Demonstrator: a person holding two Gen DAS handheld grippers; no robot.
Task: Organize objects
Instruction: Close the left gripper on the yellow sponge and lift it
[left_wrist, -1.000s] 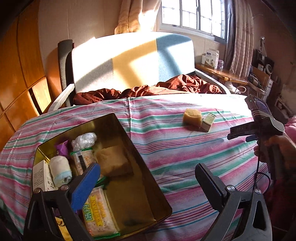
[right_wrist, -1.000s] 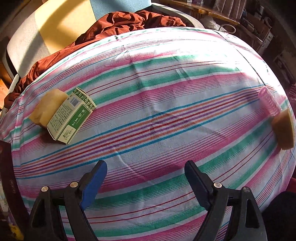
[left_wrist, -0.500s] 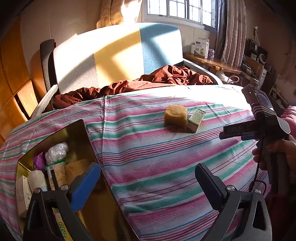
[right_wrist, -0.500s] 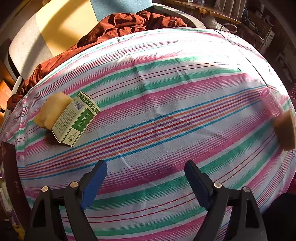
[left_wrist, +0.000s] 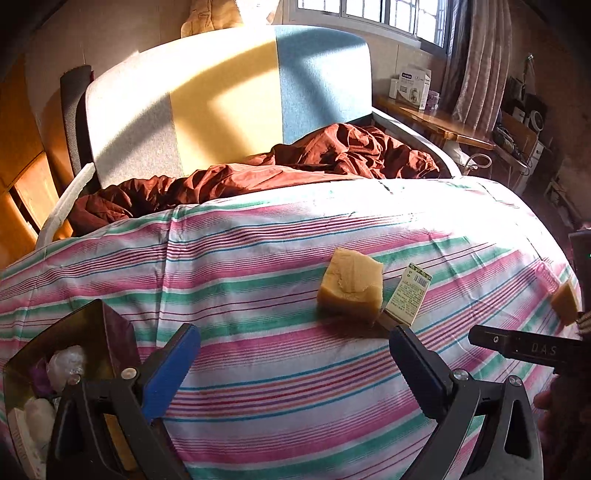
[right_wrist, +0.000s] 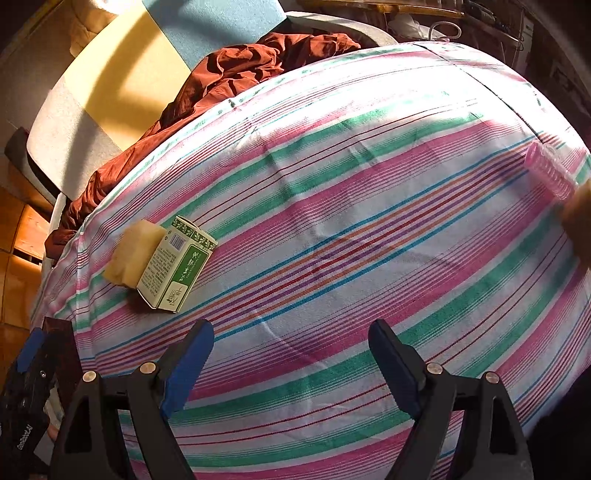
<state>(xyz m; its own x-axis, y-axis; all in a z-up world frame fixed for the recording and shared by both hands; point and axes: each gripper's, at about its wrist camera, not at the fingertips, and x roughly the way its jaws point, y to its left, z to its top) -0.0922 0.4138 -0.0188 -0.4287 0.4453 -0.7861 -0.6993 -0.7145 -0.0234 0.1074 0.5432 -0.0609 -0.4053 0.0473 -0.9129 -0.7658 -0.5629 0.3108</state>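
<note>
A yellow sponge block lies on the striped cloth with a green-and-white carton touching its right side; both also show in the right wrist view, the sponge and the carton. My left gripper is open and empty, hovering in front of them. My right gripper is open and empty over bare cloth. A gold tin box holding several packets sits at the lower left. A second tan block and a pink ribbed roller lie at the far right.
The striped cloth covers a rounded table. Behind it a sofa holds a crumpled dark red blanket. A wooden side table with boxes stands under the window at the right. Wooden cabinets are on the left.
My left gripper has swung right, off the tin box and toward the sponge and carton, which now look closer. My right gripper has shifted a little; both stay open.
</note>
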